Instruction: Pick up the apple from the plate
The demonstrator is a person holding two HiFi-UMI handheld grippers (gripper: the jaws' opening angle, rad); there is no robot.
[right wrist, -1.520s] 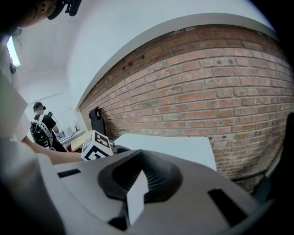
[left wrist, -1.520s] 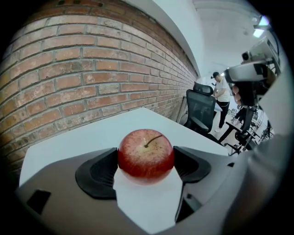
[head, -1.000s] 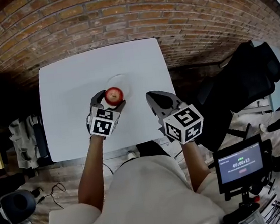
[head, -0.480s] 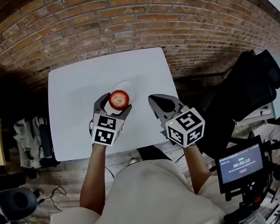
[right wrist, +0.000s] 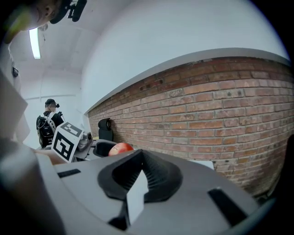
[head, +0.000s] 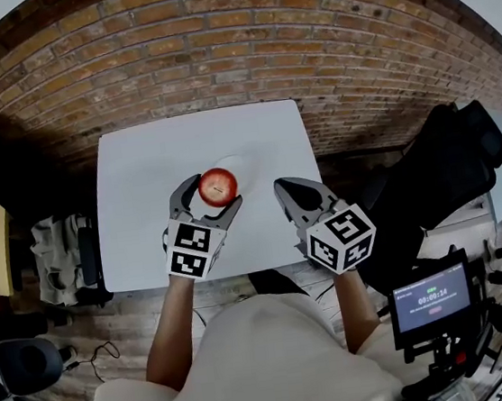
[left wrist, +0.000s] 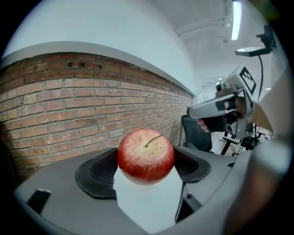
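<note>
A red apple (head: 218, 186) sits between the jaws of my left gripper (head: 207, 200), which is shut on it and holds it above the white table (head: 140, 181). In the left gripper view the apple (left wrist: 146, 155) fills the gap between the two dark pads, stem up. The pale plate (head: 239, 164) lies on the table just beyond the apple and is hard to make out. My right gripper (head: 290, 190) hovers to the right of the apple, shut and with nothing in it. From the right gripper view the apple (right wrist: 121, 148) shows at the left, beside the left gripper's marker cube (right wrist: 67, 140).
A brick wall (head: 233, 52) rises behind the table. A black chair (head: 446, 162) stands to the right, and a small monitor with a timer (head: 431, 295) at lower right. Grey equipment (head: 62, 254) sits left of the table. A person (right wrist: 50, 114) stands far off.
The left gripper has lifted the apple higher off the plate; the apple looks larger in the head view. The right gripper stays shut alongside.
</note>
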